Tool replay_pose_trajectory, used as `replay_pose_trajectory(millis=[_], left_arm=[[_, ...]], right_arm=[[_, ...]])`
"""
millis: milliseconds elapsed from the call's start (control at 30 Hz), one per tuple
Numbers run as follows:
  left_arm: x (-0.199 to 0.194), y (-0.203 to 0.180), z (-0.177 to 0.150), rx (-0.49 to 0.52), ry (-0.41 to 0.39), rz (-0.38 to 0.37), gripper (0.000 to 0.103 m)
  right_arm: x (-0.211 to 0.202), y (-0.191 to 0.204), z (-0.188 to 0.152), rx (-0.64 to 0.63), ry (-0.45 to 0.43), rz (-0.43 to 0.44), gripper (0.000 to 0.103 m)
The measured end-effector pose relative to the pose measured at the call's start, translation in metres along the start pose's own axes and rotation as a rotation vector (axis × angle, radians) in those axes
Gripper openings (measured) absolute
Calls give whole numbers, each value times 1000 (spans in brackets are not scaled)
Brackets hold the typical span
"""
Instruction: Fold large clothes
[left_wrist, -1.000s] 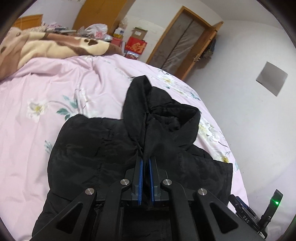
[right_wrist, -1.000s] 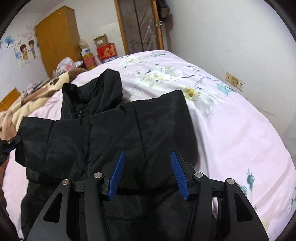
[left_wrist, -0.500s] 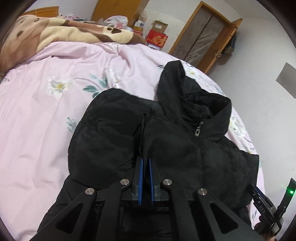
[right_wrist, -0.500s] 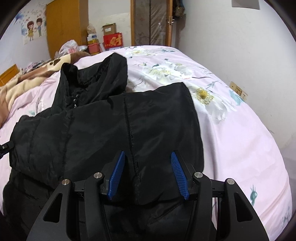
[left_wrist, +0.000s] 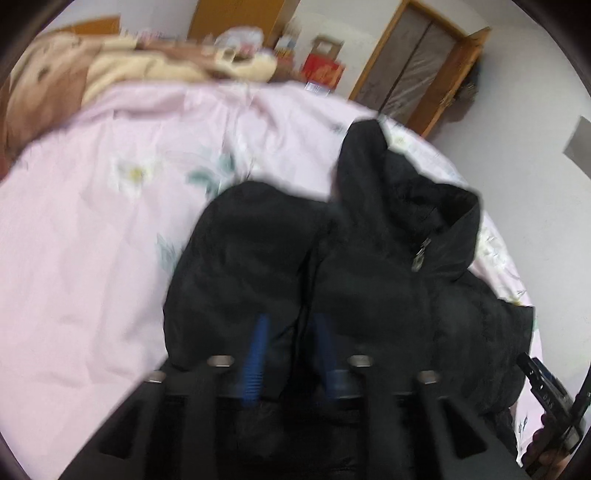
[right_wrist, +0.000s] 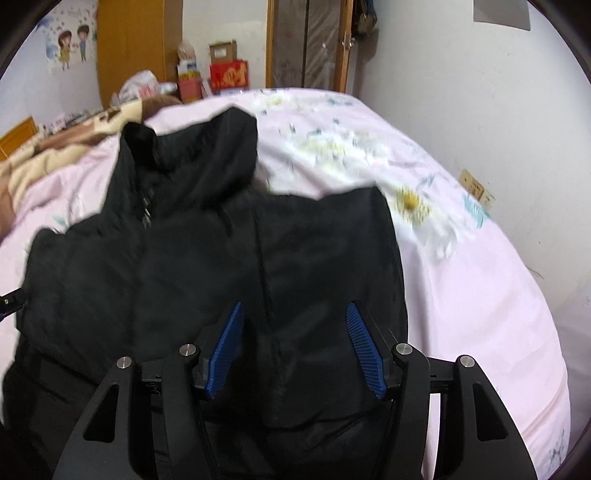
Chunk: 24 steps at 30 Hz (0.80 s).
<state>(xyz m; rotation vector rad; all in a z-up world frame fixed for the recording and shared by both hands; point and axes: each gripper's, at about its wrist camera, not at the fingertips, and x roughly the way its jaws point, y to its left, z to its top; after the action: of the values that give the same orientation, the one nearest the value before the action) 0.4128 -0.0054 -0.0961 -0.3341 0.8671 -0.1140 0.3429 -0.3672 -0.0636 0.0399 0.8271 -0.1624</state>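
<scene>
1. Nearest in the left wrist view, the left gripper (left_wrist: 291, 354) hangs over the black jacket (left_wrist: 332, 280). Its blue fingers (left_wrist: 258, 354) are opening; dark fabric lies between and under them, but the blur hides whether any pad touches it.

2. In the right wrist view the right gripper (right_wrist: 295, 347) has its fingers (right_wrist: 364, 354) well apart and opening a little wider. A seam of the jacket (right_wrist: 207, 266) runs up between them, and neither pad presses on the cloth.

3. The jacket lies on the pink floral bed (right_wrist: 480, 302), both sides turned in over the middle, the collar (right_wrist: 199, 166) standing up at the far end with the zipper pull (right_wrist: 147, 214) below it.

4. Judged from its puffy quilting, the jacket is soft, bulky and fairly light, with a smooth shell that may slip. It will likely spring open rather than hold a crease.

5. A good hold would be a deep pinch through the doubled layers at the near hem corners, one gripper each, not on the slick top layer alone.

6. Beyond lie a brown and cream blanket (left_wrist: 66, 70), a wardrobe (right_wrist: 140, 40) and a door (right_wrist: 310, 40).
</scene>
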Motion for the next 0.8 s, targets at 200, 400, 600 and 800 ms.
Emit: replay_pose_trajectory(millis=[200,400,600,800], left_arm=[[-7,-40,15,119,-21,-65,72],[46,-59,13,189,117,-49,72],[73,-48,2,176,140,-31,75],[84,-43,-3,184,150,-24,80]], right_arm=[[-5,19,15,-79,-33,12,60],[26,15,12,-64,51,4,66],[47,10,3,-60,81,29,69],[61,6,-5,-26,101,50,71]])
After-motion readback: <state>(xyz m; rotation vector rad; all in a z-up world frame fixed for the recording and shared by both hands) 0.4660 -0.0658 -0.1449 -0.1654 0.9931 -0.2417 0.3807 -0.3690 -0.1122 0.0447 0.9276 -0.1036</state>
